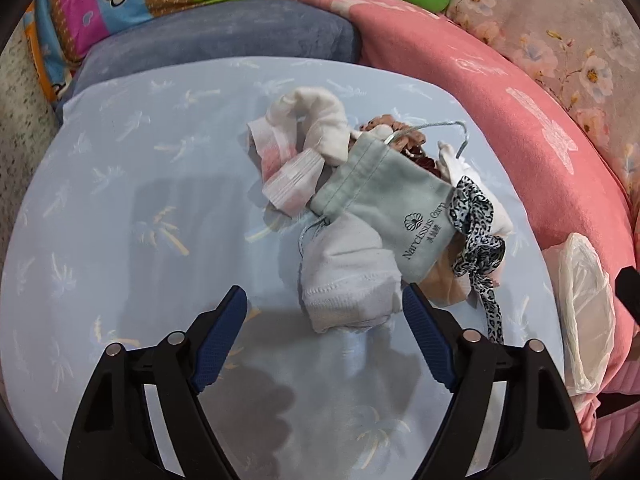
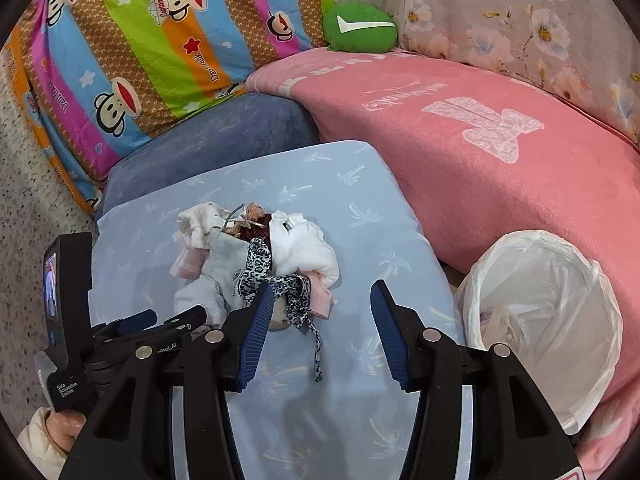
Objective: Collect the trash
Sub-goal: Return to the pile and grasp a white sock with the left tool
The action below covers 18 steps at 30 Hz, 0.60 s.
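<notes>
Left tongs (image 1: 324, 300): apart, empty, hovering low over the light blue palm-print cushion (image 1: 120, 184), the nearest sock just ahead between the tips.
Right tongs (image 2: 322, 300): apart, holding nothing; the left pad sits over the near edge of the heap in this view.
Trash heap (image 2: 256, 264): a small tangle in the middle of the cushion, well clear of its edges.
Contents: a grey-white sock (image 1: 348, 280) nearest the left tongs, a pale green drawstring pouch (image 1: 384, 208) printed "Narcissus", a pink-and-white sock (image 1: 292, 160), a leopard-print ribbon (image 1: 478, 240) trailing toward the camera, a white cloth (image 2: 304, 248) and some brownish scraps under the pouch that are too bunched to name.
Bin: a white plastic liner bag (image 2: 552, 320) stands open beside the cushion, on the right tongs' side, against the pink blanket (image 2: 460, 128).
Handling: all soft, light and limp, nothing fragile; pieces will likely drape and snag on each other, cords especially.
Where to grip: pinch a thick fold, such as the sock's ribbed cuff or the pouch's gathered neck, not the thin ribbon, which would probably slip.
</notes>
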### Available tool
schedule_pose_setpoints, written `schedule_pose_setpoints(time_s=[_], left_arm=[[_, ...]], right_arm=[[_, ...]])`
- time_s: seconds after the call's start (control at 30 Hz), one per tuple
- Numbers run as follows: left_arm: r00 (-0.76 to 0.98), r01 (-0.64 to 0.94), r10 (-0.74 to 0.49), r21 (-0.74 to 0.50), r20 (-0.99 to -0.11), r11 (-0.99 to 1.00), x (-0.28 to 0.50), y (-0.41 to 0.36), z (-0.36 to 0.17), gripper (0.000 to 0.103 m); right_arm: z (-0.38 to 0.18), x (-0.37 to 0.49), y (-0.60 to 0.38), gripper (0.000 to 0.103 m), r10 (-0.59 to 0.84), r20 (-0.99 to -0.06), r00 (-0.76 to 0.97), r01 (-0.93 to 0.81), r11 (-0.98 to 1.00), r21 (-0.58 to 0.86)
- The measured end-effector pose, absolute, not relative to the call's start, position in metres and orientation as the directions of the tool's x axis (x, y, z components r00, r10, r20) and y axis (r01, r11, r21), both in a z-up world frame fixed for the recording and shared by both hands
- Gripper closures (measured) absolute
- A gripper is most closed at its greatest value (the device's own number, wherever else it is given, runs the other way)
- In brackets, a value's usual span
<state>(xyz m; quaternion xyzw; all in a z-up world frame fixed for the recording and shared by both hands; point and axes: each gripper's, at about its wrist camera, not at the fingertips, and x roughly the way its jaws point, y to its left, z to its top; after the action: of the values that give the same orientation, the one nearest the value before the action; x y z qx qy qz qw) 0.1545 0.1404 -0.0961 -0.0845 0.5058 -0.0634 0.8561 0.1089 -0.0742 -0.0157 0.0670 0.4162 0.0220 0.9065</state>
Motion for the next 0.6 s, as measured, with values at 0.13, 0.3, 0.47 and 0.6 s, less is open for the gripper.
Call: schedule_pose_setpoints(time_s=[0.13,0.3,0.47,0.6], left_arm=[[0.442,0.02,-0.247,-0.267,-0.862,0.964,0.158,0.145,-0.104,0.04],[0.404,0.028,-0.351,-0.372,-0.845,0.928,0.159,0.149,-0.109,0.067],[0.416,0.078,-0.374,-0.377,-0.829,0.923,0.156,0.147,-0.098,0.082],[0.437,0.075,-0.361,-0.366,-0.824,0.928,0.155,0.15,-0.089,0.082]], right_arm=[[-0.027,0.116,-0.064,0.053,0.106,-0.764,0.636,0.002,0.99,0.139],[-0.041,0.123,-0.054,0.053,0.119,-0.778,0.616,-0.011,0.99,0.142],[-0.052,0.133,-0.044,0.053,0.135,-0.789,0.599,-0.032,0.989,0.145],[-0.061,0.143,-0.039,0.053,0.156,-0.799,0.581,-0.039,0.986,0.163]])
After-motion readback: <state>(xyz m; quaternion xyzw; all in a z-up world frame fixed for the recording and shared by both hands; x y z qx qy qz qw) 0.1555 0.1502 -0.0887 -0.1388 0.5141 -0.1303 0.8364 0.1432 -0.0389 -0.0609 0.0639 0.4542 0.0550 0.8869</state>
